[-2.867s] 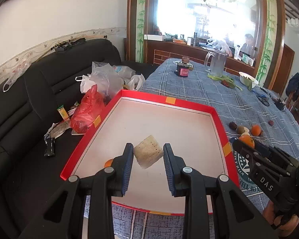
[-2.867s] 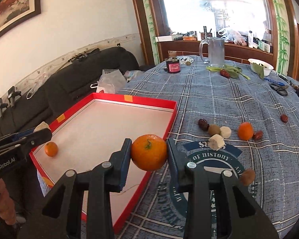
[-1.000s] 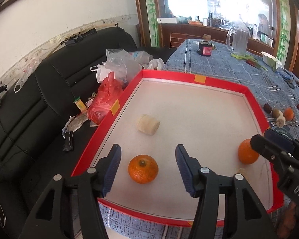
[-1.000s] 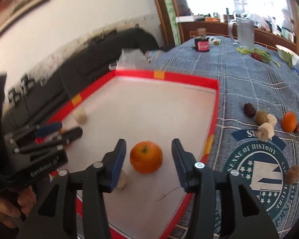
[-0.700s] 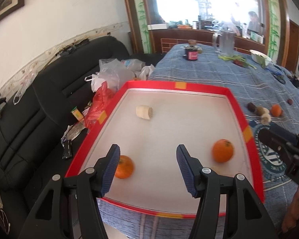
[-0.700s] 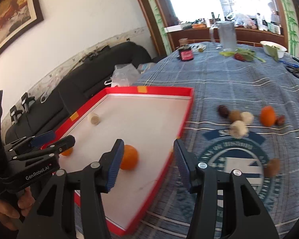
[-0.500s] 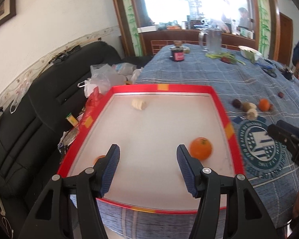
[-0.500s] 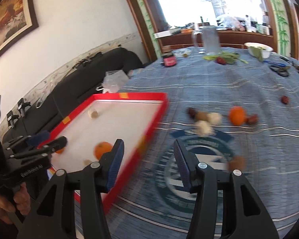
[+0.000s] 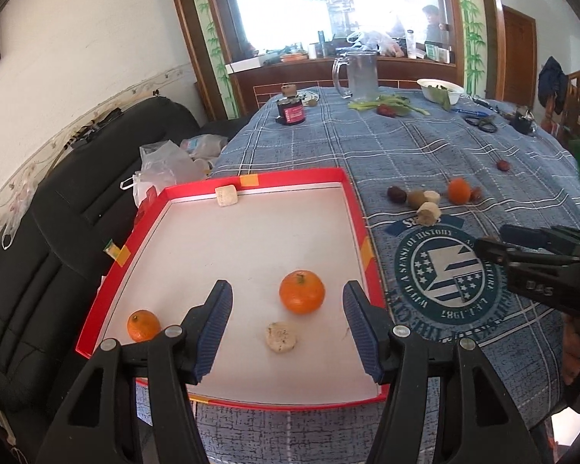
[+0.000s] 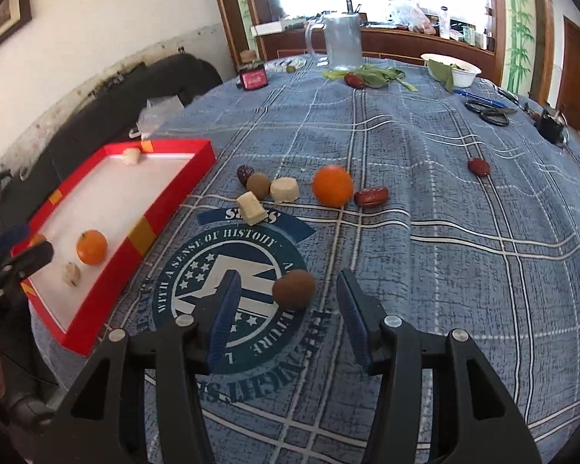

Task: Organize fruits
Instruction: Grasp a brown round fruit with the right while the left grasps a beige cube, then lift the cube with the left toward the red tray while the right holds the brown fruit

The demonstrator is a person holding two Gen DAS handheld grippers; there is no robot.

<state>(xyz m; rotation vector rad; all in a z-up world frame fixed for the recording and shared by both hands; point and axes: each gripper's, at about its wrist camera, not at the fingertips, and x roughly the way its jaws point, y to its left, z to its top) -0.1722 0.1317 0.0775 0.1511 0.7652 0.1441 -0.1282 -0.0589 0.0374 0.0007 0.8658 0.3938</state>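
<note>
Red tray (image 9: 357, 218) on left of surface holds two oranges (image 9: 301, 291), two pale chunks. Brown fruit (image 10: 293, 288) sits between released right claw (image 10: 286, 309); orange, dates, chunks still out on cloth. Left claw (image 9: 286, 323) released over tray, roughly a third done.

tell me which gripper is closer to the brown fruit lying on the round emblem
Right. The right gripper is open with the brown fruit just ahead between its fingers. The left gripper is open over the red tray.
</note>
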